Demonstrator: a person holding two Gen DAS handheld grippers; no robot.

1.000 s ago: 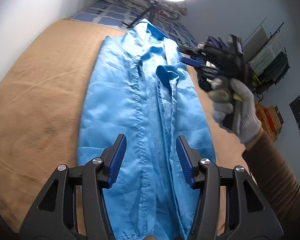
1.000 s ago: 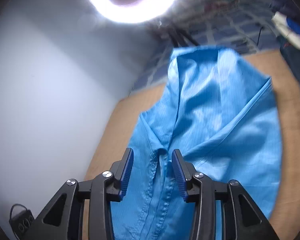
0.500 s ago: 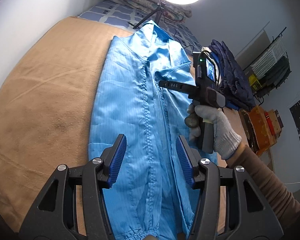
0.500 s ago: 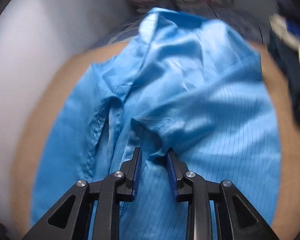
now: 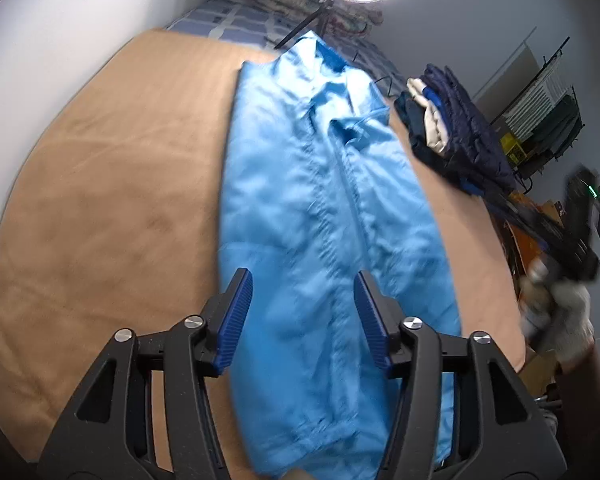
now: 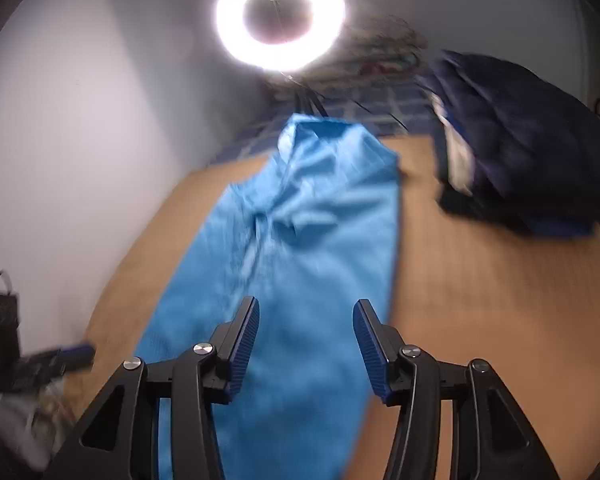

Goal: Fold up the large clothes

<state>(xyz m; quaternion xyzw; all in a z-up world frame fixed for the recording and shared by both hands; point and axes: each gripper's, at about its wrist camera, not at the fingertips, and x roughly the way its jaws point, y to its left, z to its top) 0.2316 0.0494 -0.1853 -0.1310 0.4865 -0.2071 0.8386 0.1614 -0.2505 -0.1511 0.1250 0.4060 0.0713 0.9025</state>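
Garment (image 5: 324, 216) flat on tan cover (image 5: 112, 200); dark pile (image 5: 456, 136) beside, blurry; both grippers (image 5: 302, 316) (image 6: 305, 338) agape, empty, just widened.

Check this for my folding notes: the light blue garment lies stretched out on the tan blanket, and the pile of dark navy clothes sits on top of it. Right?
Not quite. The pile of dark navy clothes sits beside the light blue garment, directly on the tan blanket, not on top of it. The left wrist view shows bare blanket between them. The garment does lie stretched out.
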